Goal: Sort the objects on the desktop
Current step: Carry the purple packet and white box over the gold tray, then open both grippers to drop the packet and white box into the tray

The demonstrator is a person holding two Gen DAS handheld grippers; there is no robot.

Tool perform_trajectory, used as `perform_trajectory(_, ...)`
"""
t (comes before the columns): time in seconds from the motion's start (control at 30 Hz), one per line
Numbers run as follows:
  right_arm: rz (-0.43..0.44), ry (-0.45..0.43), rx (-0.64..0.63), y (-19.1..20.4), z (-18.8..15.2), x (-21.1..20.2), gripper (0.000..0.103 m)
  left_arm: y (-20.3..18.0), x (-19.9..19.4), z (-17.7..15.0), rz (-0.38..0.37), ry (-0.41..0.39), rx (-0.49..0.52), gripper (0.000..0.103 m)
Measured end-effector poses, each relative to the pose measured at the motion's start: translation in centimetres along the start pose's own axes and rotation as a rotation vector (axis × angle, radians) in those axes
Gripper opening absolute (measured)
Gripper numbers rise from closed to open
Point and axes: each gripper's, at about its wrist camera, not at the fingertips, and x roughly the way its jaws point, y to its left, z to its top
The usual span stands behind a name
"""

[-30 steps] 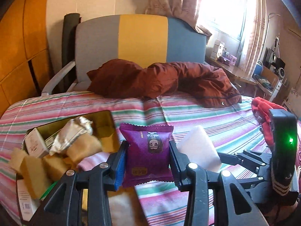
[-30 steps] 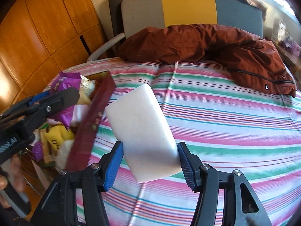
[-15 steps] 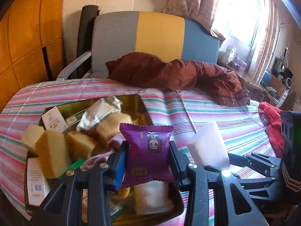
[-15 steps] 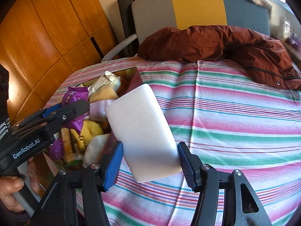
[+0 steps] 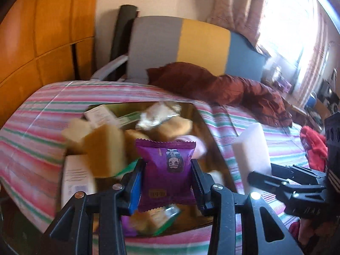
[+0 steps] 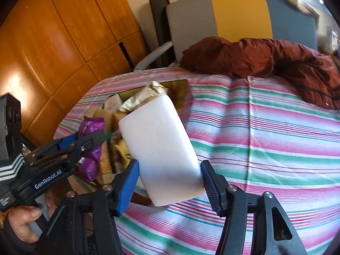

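My left gripper [image 5: 167, 182] is shut on a purple snack packet [image 5: 166, 170] and holds it above a gold tin box [image 5: 197, 116] filled with yellow sponges [image 5: 104, 148], wrapped snacks and cartons. My right gripper [image 6: 170, 182] is shut on a white foam block [image 6: 159, 148], held above the striped cloth at the tin's right edge. The block also shows in the left wrist view [image 5: 250, 155]. The left gripper with the purple packet [image 6: 91, 125] shows at the left of the right wrist view.
The tin [image 6: 180, 87] sits on a table covered by a pink, green and white striped cloth [image 6: 265, 138]. A brown jacket [image 6: 265, 57] lies at the far edge before a grey, yellow and blue chair [image 6: 233, 14]. Wooden cabinets [image 6: 53, 42] stand left.
Both grippers have moved left with their loads. The purple packet now hangs over the tin's contents, and the white block has come closer to the tin's right edge.
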Motion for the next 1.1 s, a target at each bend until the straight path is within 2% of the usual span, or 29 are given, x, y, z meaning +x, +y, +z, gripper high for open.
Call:
perform_trajectory(0.23, 0.039, 0.015, -0.027, 2.5, 0.4, 1.0, 0.06, 5.7, -1.5, -1.8, 0.086, 0.009, -0.108, 0.041)
perform_trajectory(0.37, 0.045, 0.028, -0.023, 3.3, 0.8, 1.7, 0.061, 7.2, -1.6, -2.9, 0.094, 0.025, -0.138, 0.041)
perform_trajectory(0.6, 0.075, 0.046, 0.015, 4.1, 2.2, 3.2, 0.061, 5.5, -0.7, -2.3, 0.022, 0.012, -0.088, 0.042)
perform_trajectory(0.8, 0.113, 0.052, 0.094, 3.6, 3.4, 4.3, 0.064, 4.0, 1.3, 0.2, -0.03, -0.001, -0.06, 0.042)
perform_trajectory(0.83, 0.109, 0.056, 0.114, 3.4, 3.6, 4.6, 0.067, 3.7, 1.9, 0.6, -0.033, 0.008, -0.049, 0.043)
perform_trajectory(0.97, 0.103, 0.079, 0.144, 3.0, 3.7, 5.9, 0.069, 3.1, 4.5, 1.4, -0.036, 0.058, -0.029, 0.045)
perform_trajectory(1.1, 0.092, 0.099, 0.161, 2.4, 3.1, 6.6, 0.075, 3.6, 6.0, 1.0, -0.048, 0.104, -0.066, 0.056)
